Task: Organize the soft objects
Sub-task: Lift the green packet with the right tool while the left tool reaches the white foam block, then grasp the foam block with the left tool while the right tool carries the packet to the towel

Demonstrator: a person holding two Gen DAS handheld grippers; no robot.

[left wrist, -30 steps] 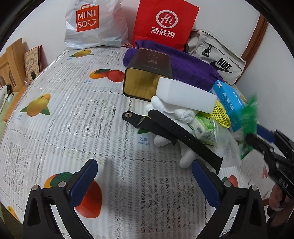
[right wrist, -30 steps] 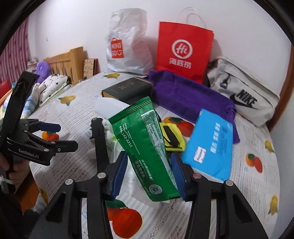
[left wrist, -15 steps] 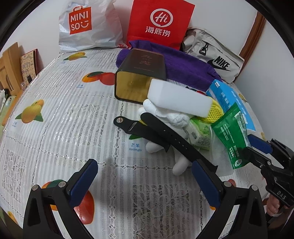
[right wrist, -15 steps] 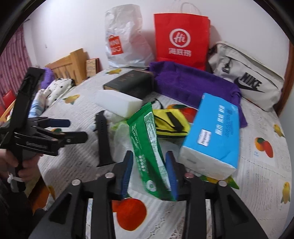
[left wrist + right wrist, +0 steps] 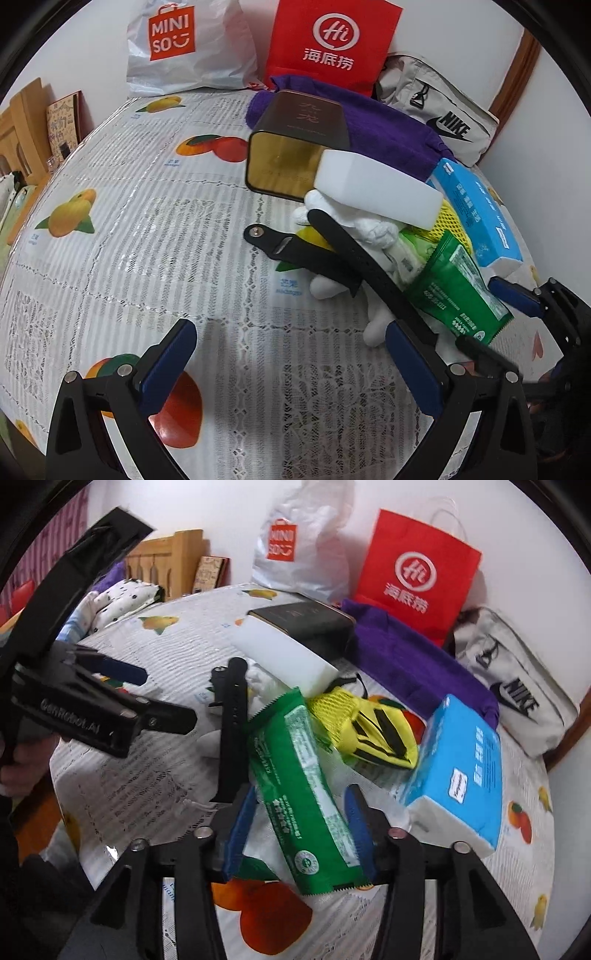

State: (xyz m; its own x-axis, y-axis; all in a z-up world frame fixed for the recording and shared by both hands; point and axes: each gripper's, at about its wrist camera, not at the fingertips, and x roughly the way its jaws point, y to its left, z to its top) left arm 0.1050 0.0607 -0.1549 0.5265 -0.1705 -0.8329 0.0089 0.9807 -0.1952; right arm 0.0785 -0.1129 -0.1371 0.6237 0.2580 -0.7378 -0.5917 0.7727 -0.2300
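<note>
The shiny green plastic packet [image 5: 304, 794] lies on the pile of soft things near the right edge of the table, leaning on the other things. The right gripper [image 5: 301, 829] has just been opening its jaws, and the packet is between them, but the blue pads look like they have let go of it. Just beside the packet are a yellow mesh pouch with black straps [image 5: 369, 725] and a light blue pack of tissues [image 5: 463, 771]. A long black rubber strap [image 5: 364, 273] lies across a white cloth glove [image 5: 354, 221], and a white foam block [image 5: 380, 192] rests on top, touching a dark brown tin box [image 5: 295, 155]. A purple towel [image 5: 388, 136] lies behind, near the far edge. The left gripper [image 5: 291, 363] hangs over a bare part of the fruit-print tablecloth [image 5: 147, 221] with its jaws wide open and nothing in them. I think the packet is now put down. The pile looks messy, so there is more sorting left to do.
</note>
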